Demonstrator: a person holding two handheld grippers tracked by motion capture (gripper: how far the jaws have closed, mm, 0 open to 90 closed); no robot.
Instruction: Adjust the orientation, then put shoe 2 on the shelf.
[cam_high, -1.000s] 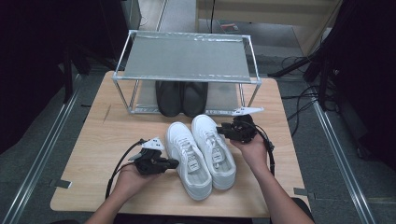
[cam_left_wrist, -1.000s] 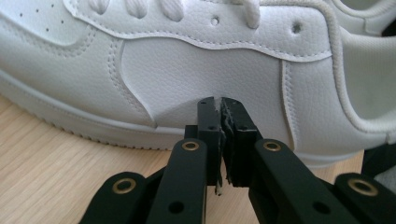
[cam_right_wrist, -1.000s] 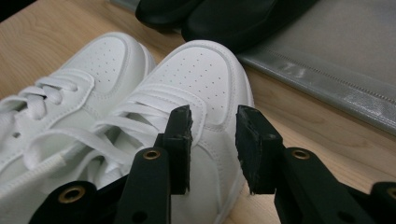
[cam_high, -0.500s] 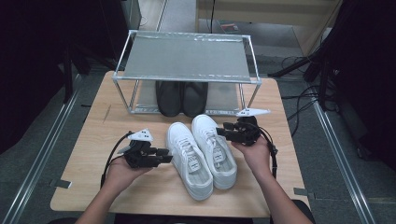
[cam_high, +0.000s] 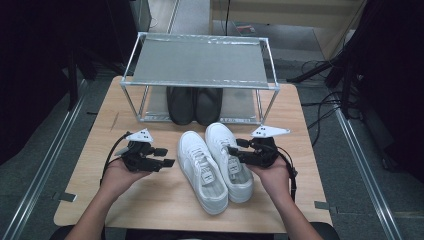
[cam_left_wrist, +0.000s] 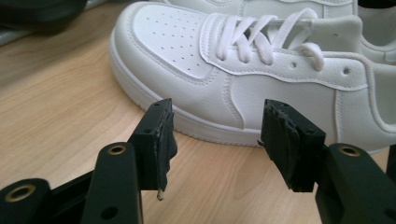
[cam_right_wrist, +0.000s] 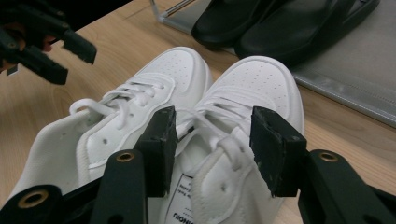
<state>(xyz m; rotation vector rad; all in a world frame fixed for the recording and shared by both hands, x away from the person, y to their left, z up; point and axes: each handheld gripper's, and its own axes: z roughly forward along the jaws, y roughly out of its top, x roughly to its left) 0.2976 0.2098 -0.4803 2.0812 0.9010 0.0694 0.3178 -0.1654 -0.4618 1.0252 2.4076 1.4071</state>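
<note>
Left gripper (cam_high: 167, 157) in person's left hand, jaws apart, just been opening, nothing between them; aims at side of left white shoe (cam_high: 201, 170), close but not touching. Right gripper (cam_high: 233, 152) in right hand, jaws apart, just been opening, standing either side of right white shoe (cam_high: 231, 160) collar, pads off it. Both white shoes side by side, touching, on wooden table (cam_high: 150, 195), toes toward metal rack (cam_high: 200, 62). Black shoes (cam_high: 195, 105) on rack's lower shelf, just behind white pair.

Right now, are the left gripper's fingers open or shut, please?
Open: the left gripper shows bare table between its fingers, short of the white sneaker.
</note>
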